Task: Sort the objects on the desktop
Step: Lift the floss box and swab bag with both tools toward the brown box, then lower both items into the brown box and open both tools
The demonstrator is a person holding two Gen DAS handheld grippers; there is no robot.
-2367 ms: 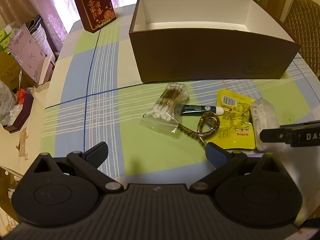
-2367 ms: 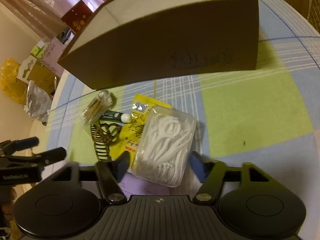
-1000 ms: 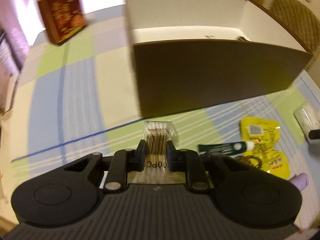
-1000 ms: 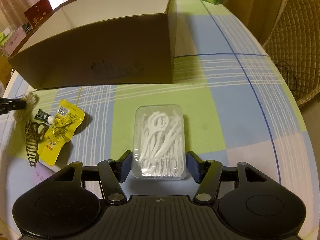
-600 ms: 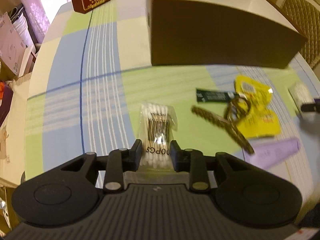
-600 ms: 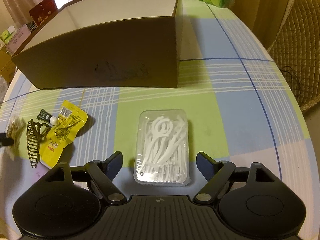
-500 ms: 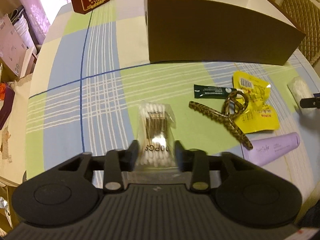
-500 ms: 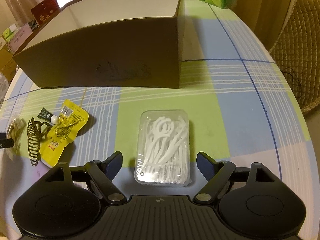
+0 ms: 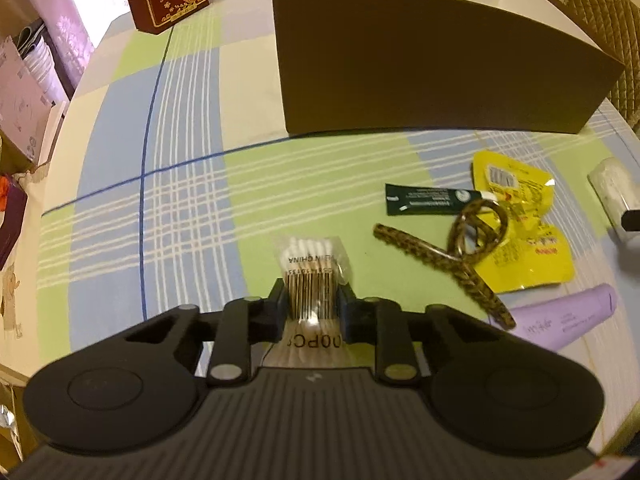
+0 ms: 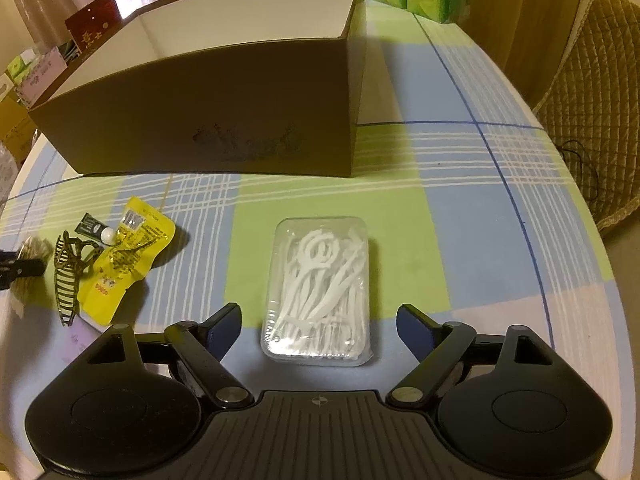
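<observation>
Now left gripper [image 9: 312, 306] closing on cotton swab bag [image 9: 311, 270], right gripper [image 10: 319, 326] opening around floss-pick box [image 10: 320, 288]

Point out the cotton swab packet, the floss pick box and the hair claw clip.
cotton swab packet [image 9: 310, 258], left wrist view, clear top with white tips.
floss pick box [image 10: 318, 284], right wrist view, lid centre.
hair claw clip [image 9: 440, 258], left wrist view, leopard-print arm.

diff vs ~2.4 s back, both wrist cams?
The left gripper took the cotton swab bag out of the pile, carried it left, and is closing on it again. The right gripper dragged the floss pick box right and is opening off it. The brown box, hair clip and yellow packet stayed.
</observation>
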